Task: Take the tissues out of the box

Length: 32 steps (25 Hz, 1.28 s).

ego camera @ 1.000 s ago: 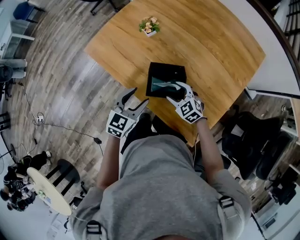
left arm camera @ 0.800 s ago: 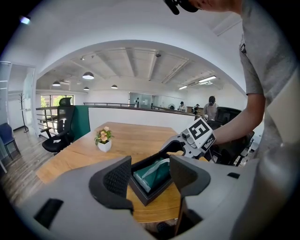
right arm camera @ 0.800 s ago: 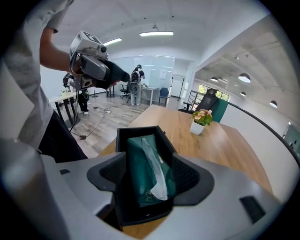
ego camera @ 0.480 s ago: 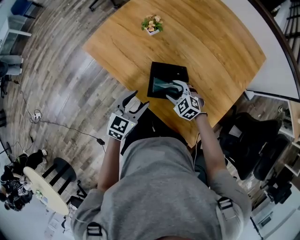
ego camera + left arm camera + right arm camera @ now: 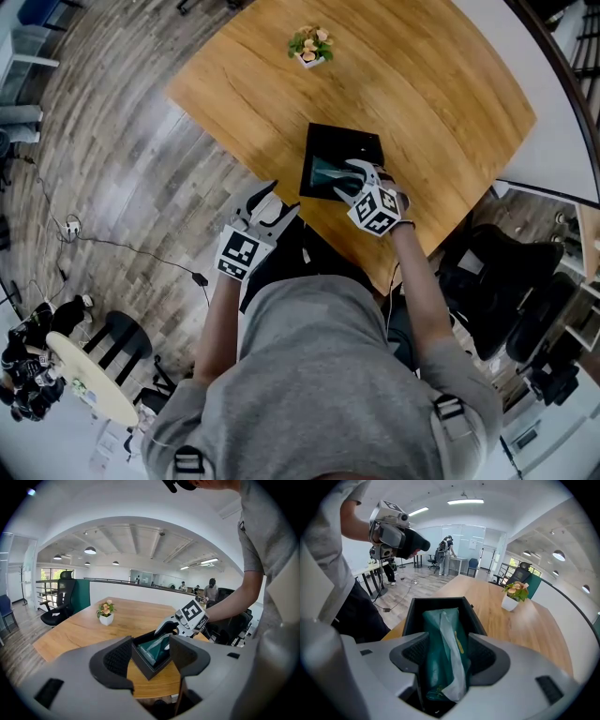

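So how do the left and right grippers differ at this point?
The right gripper reaches into the black box, and its jaws have just been closing around the green tissue pack; the left gripper holds nothing. The right is over the table; the left hangs just off its edge. Both point toward the box.

No legible text, number, brand or sign in any view. Marker cubes on left gripper (image 5: 270, 200) and right gripper (image 5: 345, 180) carry black-and-white square code patterns only, no letters or digits. Green tissue pack (image 5: 438, 639): thin gold print on the wrapper, too small and blurred to read.
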{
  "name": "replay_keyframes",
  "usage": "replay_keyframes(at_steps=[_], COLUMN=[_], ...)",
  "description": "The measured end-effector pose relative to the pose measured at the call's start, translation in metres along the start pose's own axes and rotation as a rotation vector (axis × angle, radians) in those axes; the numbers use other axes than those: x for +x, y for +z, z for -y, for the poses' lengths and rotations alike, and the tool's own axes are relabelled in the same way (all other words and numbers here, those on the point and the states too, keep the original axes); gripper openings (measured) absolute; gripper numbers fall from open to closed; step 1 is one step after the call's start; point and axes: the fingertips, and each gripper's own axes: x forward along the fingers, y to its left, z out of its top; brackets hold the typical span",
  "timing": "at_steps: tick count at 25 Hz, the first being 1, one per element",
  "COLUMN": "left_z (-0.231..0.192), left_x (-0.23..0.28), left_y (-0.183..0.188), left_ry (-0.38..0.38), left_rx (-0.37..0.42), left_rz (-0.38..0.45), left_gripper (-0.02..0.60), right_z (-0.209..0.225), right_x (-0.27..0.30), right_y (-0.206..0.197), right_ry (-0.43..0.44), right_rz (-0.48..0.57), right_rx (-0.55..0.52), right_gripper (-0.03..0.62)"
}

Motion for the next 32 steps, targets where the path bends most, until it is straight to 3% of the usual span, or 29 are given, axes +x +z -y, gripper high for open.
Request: replay_keyframes(at_steps=[5, 27, 32], left_z=[-0.004, -0.012, -0.010], left_x=[0.002, -0.006, -0.005], left_y=[-0.002, -0.006, -0.004], left_ry=[-0.002, 0.028, 0.035], left_rx=[-0.006, -0.001, 0.004], left_rz=[-0.004, -0.013, -0.011], left_gripper=[0.264, 0.256, 0.253], right_z=[0.001, -0.007, -0.006], right_x=[0.004, 0.012, 0.011], right_y=[-0.001, -0.005, -0.006], right_ry=[0.007, 0.040, 0.037], right_rz=[-0.017, -0.081, -0.083], right_rx=[-0.017, -0.132, -0.154], right_gripper=[0.249, 0.053, 0.038])
